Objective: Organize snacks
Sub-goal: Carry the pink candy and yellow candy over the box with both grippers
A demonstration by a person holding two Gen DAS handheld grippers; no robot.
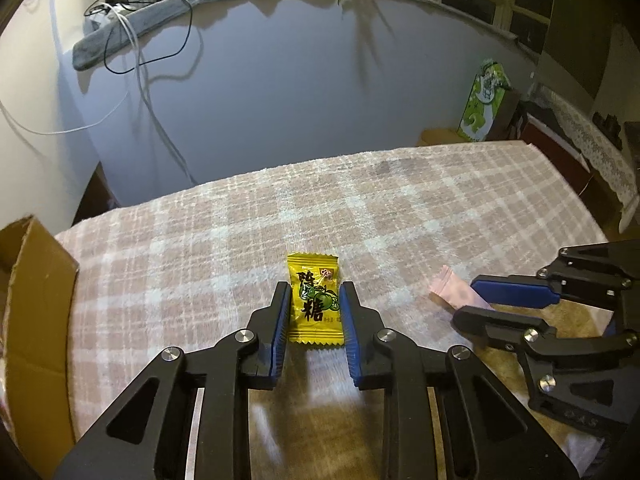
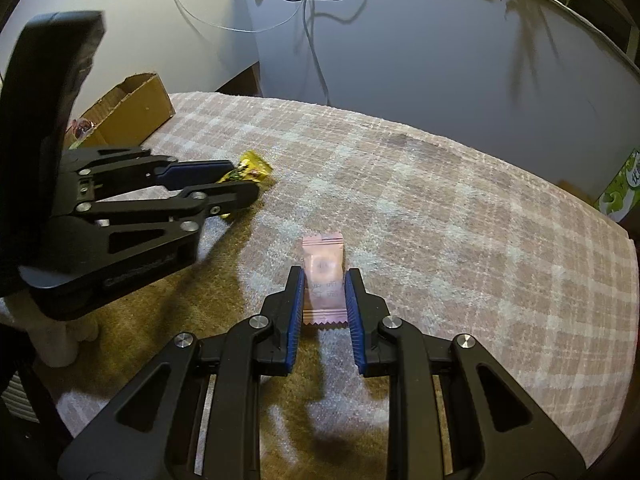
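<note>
The yellow candy packet (image 1: 316, 300), in the left wrist view, lies flat on the plaid-covered counter (image 1: 400, 200) directly between the pads of the left hand-held gripper (image 1: 315, 300), its long axis running straight along the fingers; the jaws are pinching it by its two long edges. The cardboard box (image 1: 36, 300) stands just to the left, so this hand is the nearer one to it, a short sideways carry by my reckoning. Off to the right the right hand-held gripper (image 1: 472, 296) shows with a pink wrapper (image 1: 452, 290) in it.

In the right wrist view the pink wrapper (image 2: 323, 276) sits likewise between the right hand-held gripper's (image 2: 323, 284) blue pads, lengthwise along the fingers, pinched at its sides. The box (image 2: 132, 108) lies far left, beyond the left hand-held gripper (image 2: 246, 178) and its yellow packet (image 2: 252, 168).
</note>
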